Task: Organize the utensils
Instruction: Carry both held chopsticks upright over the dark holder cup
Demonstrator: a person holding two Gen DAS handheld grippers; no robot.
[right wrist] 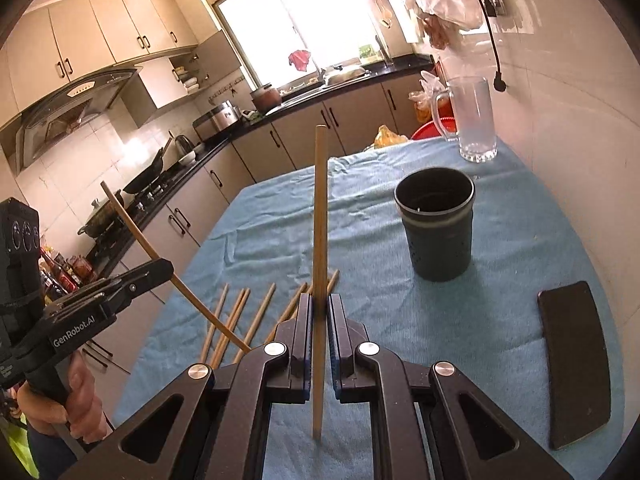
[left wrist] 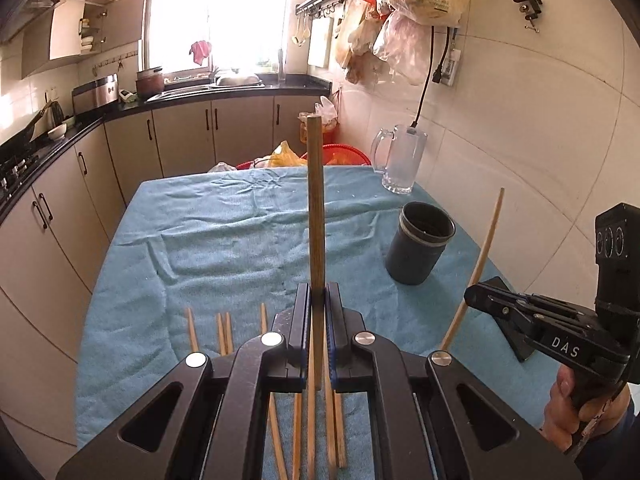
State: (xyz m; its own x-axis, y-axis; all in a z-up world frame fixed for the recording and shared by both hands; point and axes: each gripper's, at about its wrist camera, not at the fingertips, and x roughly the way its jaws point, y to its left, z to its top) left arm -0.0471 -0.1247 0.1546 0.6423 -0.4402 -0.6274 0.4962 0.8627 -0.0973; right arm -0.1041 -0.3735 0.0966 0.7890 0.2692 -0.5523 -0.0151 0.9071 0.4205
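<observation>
1. I hold one chopstick [left wrist: 316, 216] in my left gripper [left wrist: 317, 300]. The fingers [left wrist: 301, 320] are clamped on it low down, and it sticks up and away from me.
2. I hold a second chopstick [right wrist: 320, 248] in my right gripper [right wrist: 320, 312]. Those fingers [right wrist: 338, 328] are clamped on it too, and it also points up, with its low end hanging just over the cloth.
3. From the left camera I can see the right gripper [left wrist: 474, 298] on the right side, with its chopstick [left wrist: 478, 264] leaning up toward the wall. A hand [left wrist: 568, 412] holds its handle.
4. From the right camera I can see the left gripper [right wrist: 162, 266] on the left side, with its chopstick [right wrist: 160, 256] slanting across. A hand [right wrist: 76, 396] holds that handle too.
5. More loose chopsticks [right wrist: 240, 316] lie flat on the near left part of the desk, side by side.
6. A dark cup [right wrist: 438, 224] stands upright farther off on the right. It is open on top and well apart from the loose chopsticks.
7. A clear glass mug [right wrist: 472, 120] stands at the far right corner, behind the dark cup.
8. A flat black thing [right wrist: 576, 364] lies on the near right side.
9. A blue cloth [right wrist: 520, 240] covers the whole desk.
10. Kitchen cupboards [left wrist: 180, 136] run along behind the desk.
</observation>
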